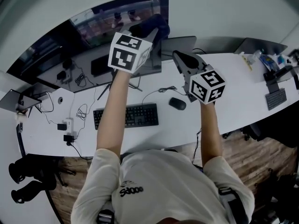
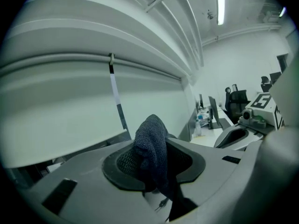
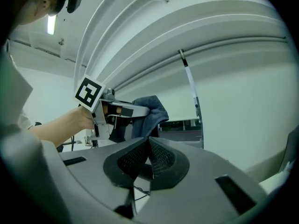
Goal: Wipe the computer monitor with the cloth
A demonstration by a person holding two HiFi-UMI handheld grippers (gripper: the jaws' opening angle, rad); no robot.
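Observation:
A wide dark monitor (image 1: 88, 50) stands at the back of the white desk (image 1: 233, 83). My left gripper (image 1: 154, 32) is raised in front of the monitor's upper right part and is shut on a dark blue cloth (image 1: 159, 26). In the left gripper view the cloth (image 2: 152, 146) bulges up between the closed jaws. My right gripper (image 1: 180, 56) is held up just right of it, shut, with nothing between its pads (image 3: 161, 157). In the right gripper view the left gripper (image 3: 140, 110) shows at the left, holding the cloth (image 3: 150, 110).
A black keyboard (image 1: 126, 115) and a mouse (image 1: 177, 103) lie on the desk in front of the monitor. Cables and plugs (image 1: 70, 125) are at the left. A grey panel (image 1: 182, 43) stands right of the monitor. Bottles and a second keyboard (image 1: 275, 98) are at the far right.

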